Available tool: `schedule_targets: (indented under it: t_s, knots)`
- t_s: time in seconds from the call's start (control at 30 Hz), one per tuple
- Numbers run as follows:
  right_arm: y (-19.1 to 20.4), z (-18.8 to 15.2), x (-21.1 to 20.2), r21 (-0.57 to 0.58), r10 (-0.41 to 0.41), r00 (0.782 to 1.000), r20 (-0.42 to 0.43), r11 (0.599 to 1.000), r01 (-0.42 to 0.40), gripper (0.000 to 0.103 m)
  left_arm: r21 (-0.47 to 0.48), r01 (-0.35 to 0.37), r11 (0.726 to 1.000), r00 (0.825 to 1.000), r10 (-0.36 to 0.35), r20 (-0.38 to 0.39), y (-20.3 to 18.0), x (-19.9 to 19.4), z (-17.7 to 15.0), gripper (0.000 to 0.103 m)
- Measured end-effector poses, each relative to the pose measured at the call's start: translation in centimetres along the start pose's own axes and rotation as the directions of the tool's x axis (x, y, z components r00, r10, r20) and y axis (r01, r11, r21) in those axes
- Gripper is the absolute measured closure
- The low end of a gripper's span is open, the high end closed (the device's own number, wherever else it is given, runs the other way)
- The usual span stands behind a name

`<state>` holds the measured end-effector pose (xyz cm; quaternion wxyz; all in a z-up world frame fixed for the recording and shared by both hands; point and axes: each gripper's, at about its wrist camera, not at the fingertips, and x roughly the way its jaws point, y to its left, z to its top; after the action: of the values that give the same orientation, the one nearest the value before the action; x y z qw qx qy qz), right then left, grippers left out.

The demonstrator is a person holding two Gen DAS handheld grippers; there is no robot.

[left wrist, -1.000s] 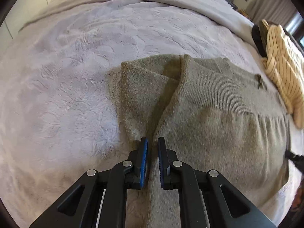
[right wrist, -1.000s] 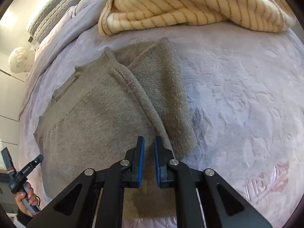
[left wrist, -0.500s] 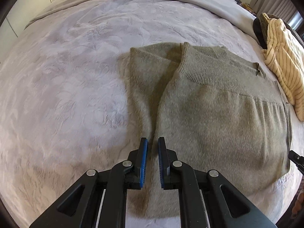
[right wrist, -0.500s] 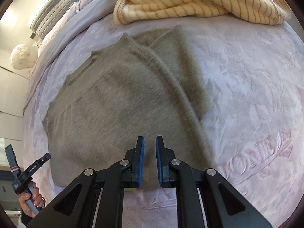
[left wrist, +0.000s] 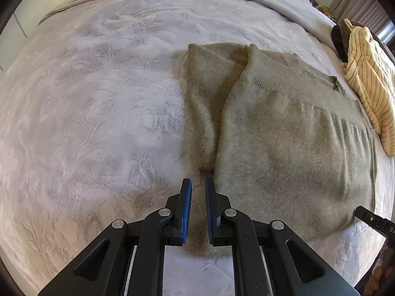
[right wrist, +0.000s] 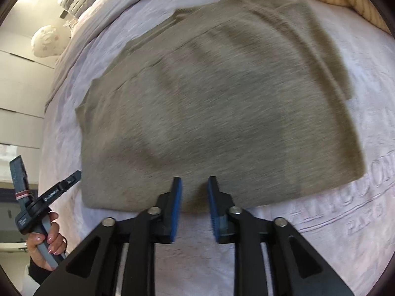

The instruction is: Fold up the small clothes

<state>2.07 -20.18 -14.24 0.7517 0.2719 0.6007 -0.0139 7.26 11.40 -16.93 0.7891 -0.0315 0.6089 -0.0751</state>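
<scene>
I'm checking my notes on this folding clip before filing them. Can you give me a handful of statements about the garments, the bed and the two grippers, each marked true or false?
1. The olive-grey sweater lies flat on the lavender bedspread. True.
2. The left gripper is clamped on the sweater's hem. False: its jaws are nearly shut with nothing between them.
3. A cream striped garment lies beside the sweater. True.
4. The right gripper grips the striped garment. False: its jaws have just been opening, with nothing between them, at the sweater's near edge.
5. One sleeve is folded in alongside the sweater's body. True.
</scene>
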Motion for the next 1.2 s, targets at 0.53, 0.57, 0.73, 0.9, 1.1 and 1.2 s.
schedule_targets:
  t_s: [0.53, 0.57, 0.73, 0.9, 1.1, 1.2]
  knots:
    - [7.5, -3.8, 7.0, 0.116, 0.376, 0.909, -0.177, 0.926, -0.36, 0.047, -0.048, 0.022, 0.999, 0.999, -0.024, -0.038, 3.0, 0.3, -2.5, 0.09]
    - [8.0, -4.1, 8.1, 0.153, 0.411, 0.892, -0.187, 0.909, -0.387, 0.047, -0.053, 0.027, 0.998, 0.999, -0.029, -0.038, 3.3, 0.3, -2.7, 0.09]
    - [10.0, -4.4, 11.7, 0.291, 0.526, 0.839, -0.142, 0.832, -0.472, 0.047, -0.077, 0.043, 0.996, 0.998, -0.046, -0.034, 4.9, -0.3, -3.4, 0.09]
    - [11.6, -3.1, 12.4, 0.302, 0.561, 0.821, -0.108, 0.805, -0.51, 0.095, -0.094, 0.046, 0.995, 0.999, -0.049, -0.023, 6.3, -1.2, -3.7, 0.09]
    - [13.4, -3.7, 13.4, 0.174, 0.423, 0.879, -0.218, 0.903, -0.392, 0.095, -0.115, 0.049, 0.992, 0.999, -0.051, -0.016, 8.1, -1.6, -4.2, 0.09]
    - [13.3, -4.5, 14.4, 0.204, 0.423, 0.873, -0.241, 0.902, -0.381, 0.093, -0.123, 0.053, 0.991, 0.998, -0.056, -0.018, 8.5, -1.5, -4.3, 0.09]
